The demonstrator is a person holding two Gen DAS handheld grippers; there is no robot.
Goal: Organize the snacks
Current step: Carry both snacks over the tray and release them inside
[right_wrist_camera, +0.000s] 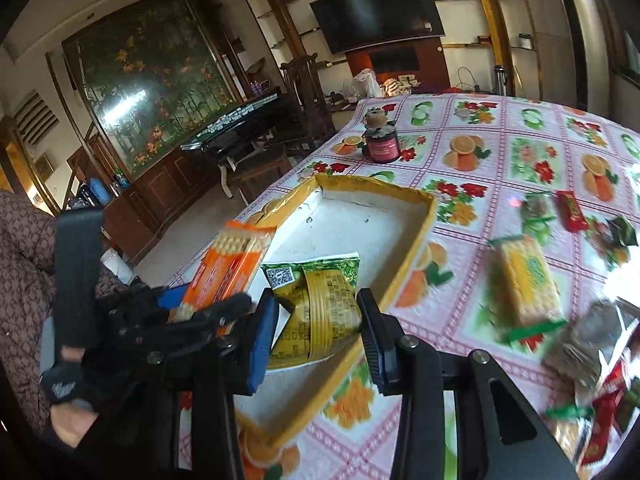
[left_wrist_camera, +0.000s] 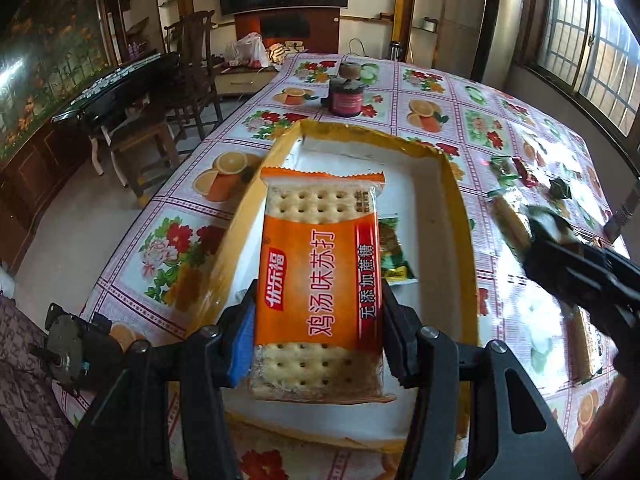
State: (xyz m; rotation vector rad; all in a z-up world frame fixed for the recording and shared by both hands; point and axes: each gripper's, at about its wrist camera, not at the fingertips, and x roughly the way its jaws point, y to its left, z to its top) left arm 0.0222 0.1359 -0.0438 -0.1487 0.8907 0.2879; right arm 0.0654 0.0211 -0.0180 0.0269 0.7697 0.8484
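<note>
- Fingers (left_wrist_camera: 240, 344) on my left gripper (left_wrist_camera: 318, 336) are clamped on the long edges of the orange cracker pack (left_wrist_camera: 320, 280); blue pad one side, black pad the other, both pressing the wrapper.
- Right gripper (right_wrist_camera: 316, 336) has its fingers narrowed on the yellow-green packet (right_wrist_camera: 320, 308), which looks crumpled between the pads. It hangs over the near part of the tray (right_wrist_camera: 416, 240).
- Cracker pack sits above the tray too, over its near-left end, not touching the floor of it as far as I can tell.
- Pack's long axis runs straight away from the left camera, roughly along the tray's length. Sealed crimped end points to the far side, the other end back toward me. Printed face is up.
- What worries me:
  - Both grippers are crowding the same end of the tray. In the right view the left one is just beside mine, so they could knock together if I bring both down at once.
  - I'm only holding the pack near its back half, so the front end could droop and catch the tray's yellow wall on the way in.
  - Squeezing harder to fix that probably snaps crackers.
  - The packet is a soft, slippery wrapper, so it might slide out early and land on the tabletop (right_wrist_camera: 520, 152).
- More snacks (right_wrist_camera: 524, 280) are loose on the tabletop right of the tray, blurred here.
</note>
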